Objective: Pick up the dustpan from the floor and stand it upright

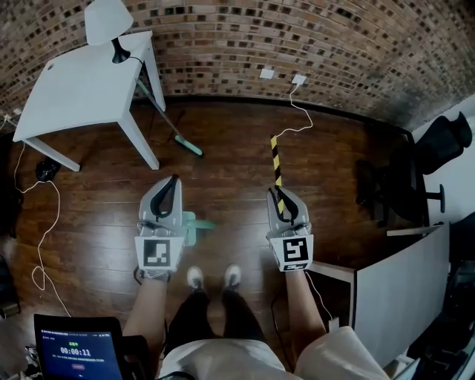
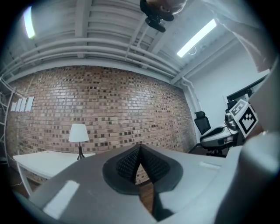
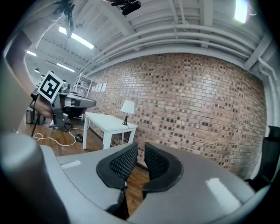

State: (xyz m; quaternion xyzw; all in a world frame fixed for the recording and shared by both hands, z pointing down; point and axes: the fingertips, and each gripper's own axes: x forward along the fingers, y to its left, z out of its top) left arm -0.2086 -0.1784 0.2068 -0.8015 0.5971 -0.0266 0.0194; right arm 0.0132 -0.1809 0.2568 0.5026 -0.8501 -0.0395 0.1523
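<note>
Dark wood floor (image 1: 245, 148) runs up to a brick wall, and on it, just ahead of the person's shoes (image 1: 195, 277), sits the dustpan (image 1: 197, 224) — a mint-green piece half hidden behind the left tool (image 2: 140, 148) in the head view. Whether it lies flat or already stands cannot be told from that angle.

It looks like thin moulded plastic, so probably light, fairly stiff and smooth enough to slip. A pinch on the handle or on a firm rim edge should carry it, and it may tip easily once stood up.

Neither tool holds it. The left tool's pads are pressed together on nothing. The right tool (image 3: 141, 148) shows a narrow gap between its pads, also with nothing in it.

Further out, a yellow-and-black striped pole (image 1: 275, 159) runs away from the right tool, a green-headed broom (image 1: 189, 146) leans by the white desk (image 1: 74, 89), and a lamp (image 1: 107, 22) stands on top.
</note>
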